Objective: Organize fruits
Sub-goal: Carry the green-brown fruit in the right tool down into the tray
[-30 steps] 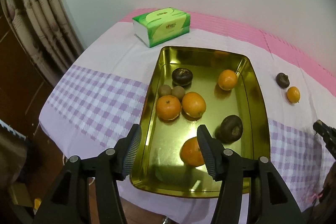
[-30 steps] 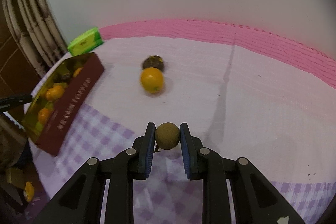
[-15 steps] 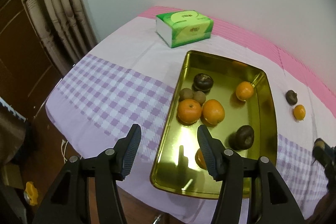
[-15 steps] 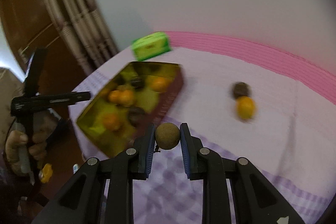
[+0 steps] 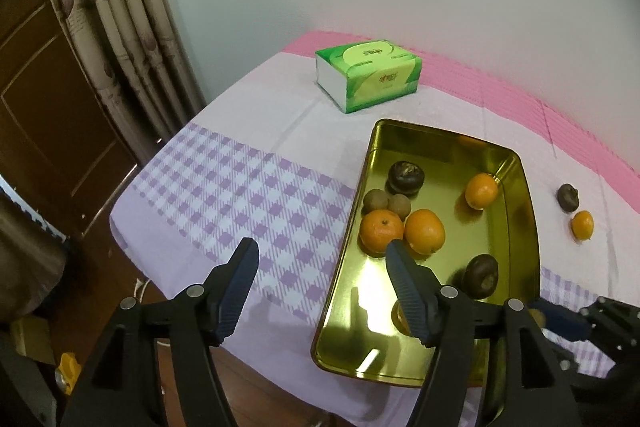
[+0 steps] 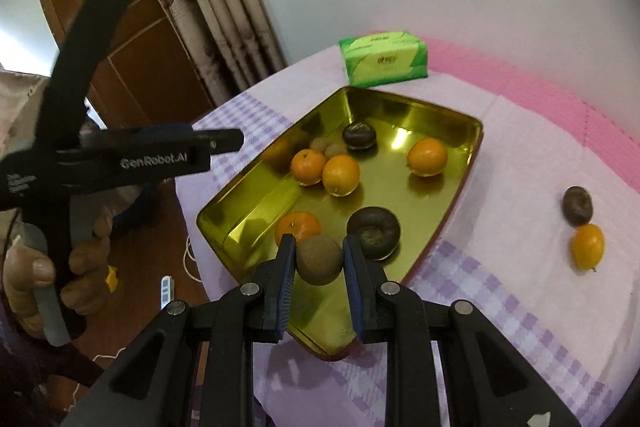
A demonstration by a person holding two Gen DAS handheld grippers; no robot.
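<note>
Left wrist view. Left gripper (image 5: 320,261) spread wide and holding nothing, hanging just off the near left edge of the shiny golden rectangular metal tray (image 5: 524,227), probably kept aside to leave the tray free for the other hand. Inside the tray: three round orange mandarins, one of them (image 5: 381,230) near the left wall, two dark brown wrinkled round fruits, one (image 5: 406,179) toward the far end, and two small tan round fruits (image 5: 376,199) touching each other by the left wall. One more orange half hidden behind the right finger. Beyond the tray's far end, a green and white tissue box (image 5: 369,74). Right of the tray, on the pink and lilac checked tablecloth (image 5: 224,187), a dark brown fruit (image 5: 568,196) and a small orange (image 5: 582,225), touching or nearly so, not yet collected.

Right wrist view. Right gripper (image 6: 319,261) pinching a small tan round fruit (image 6: 320,259) firmly between both pads, held above the near end of the tray (image 6: 460,187), apparently for dropping it in beside its kind. Left of the tray, the other tool gripped by a bare hand (image 6: 52,267). Right of the tray, the same two loose fruits.
</note>
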